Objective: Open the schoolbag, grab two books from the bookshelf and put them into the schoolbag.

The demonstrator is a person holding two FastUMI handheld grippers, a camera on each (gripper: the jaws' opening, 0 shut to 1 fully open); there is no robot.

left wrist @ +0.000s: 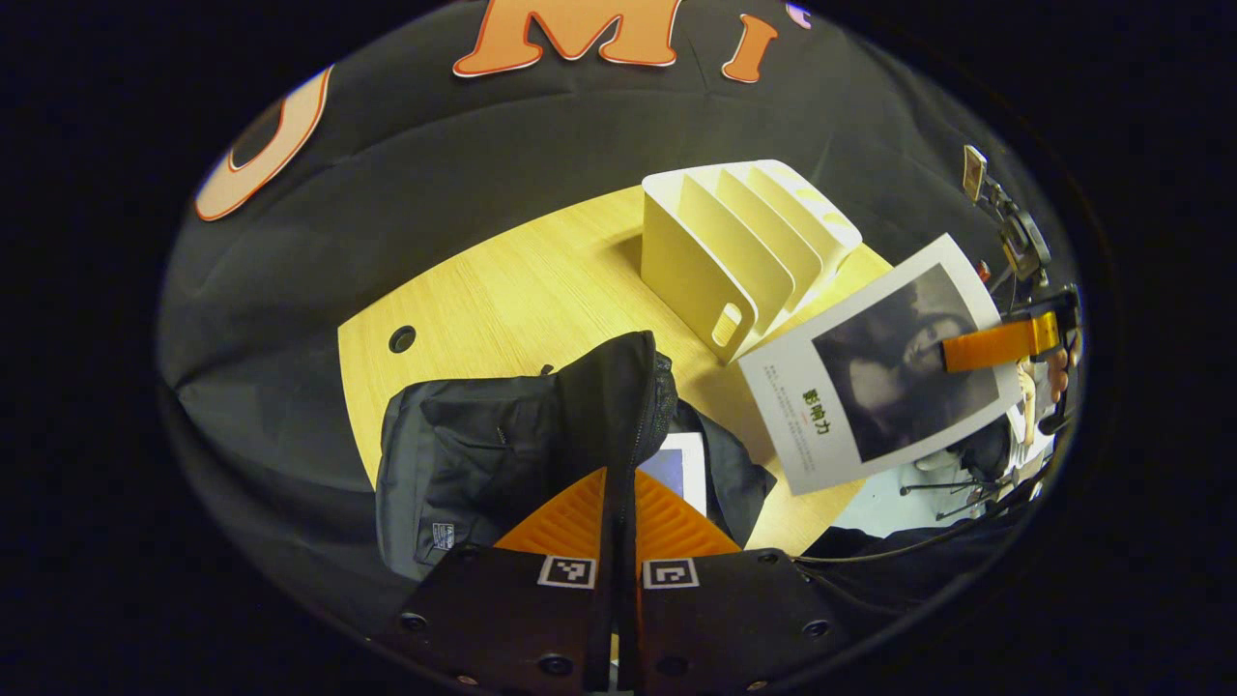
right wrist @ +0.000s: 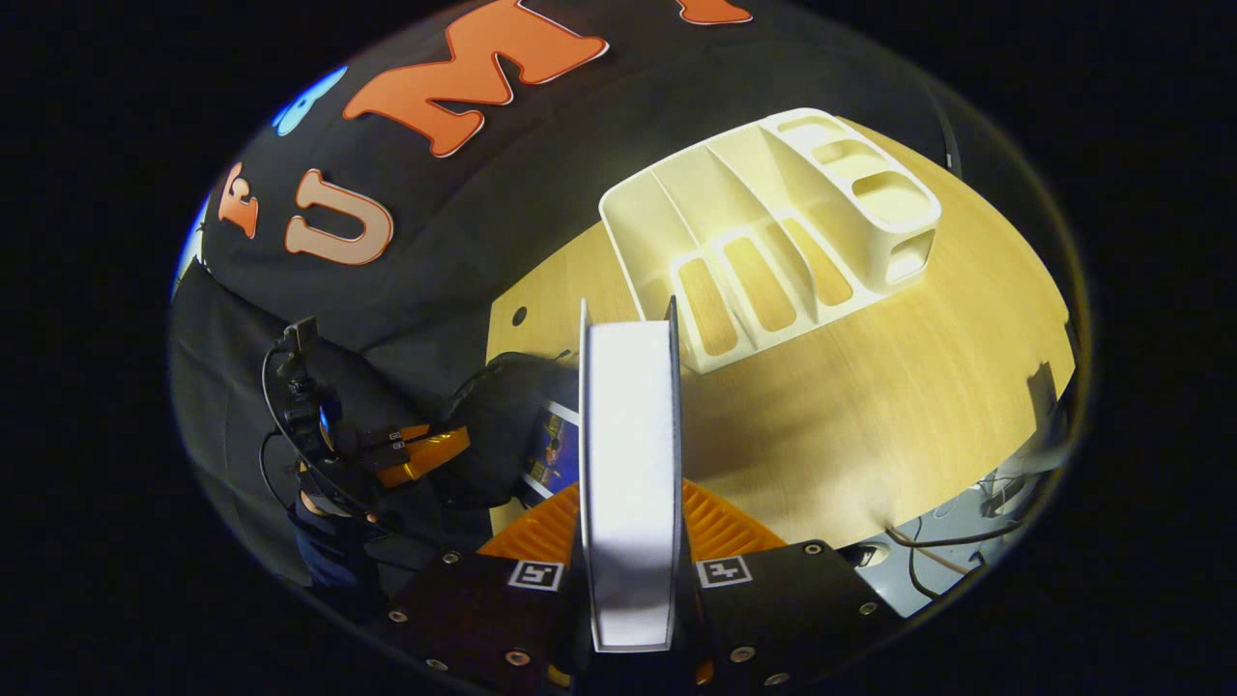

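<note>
One book (left wrist: 682, 466) lies in the bag (left wrist: 541, 435), whose flap the left gripper (left wrist: 618, 527) pinches open. The right gripper (right wrist: 628, 541) clamps the second book (right wrist: 628, 464); next, likely lower it leftward into the opening.

The book (left wrist: 870, 377), seen in the left gripper view just in front of the bookshelf (left wrist: 744, 251), carries a green printed title on its white cover, 影响力, with finer lines below too small to read. A small white patch on the schoolbag (left wrist: 483, 454), nearer than the bookshelf, cannot be made out. Square black-and-white coded markers (left wrist: 566, 570) sit on both grippers' bodies.
</note>
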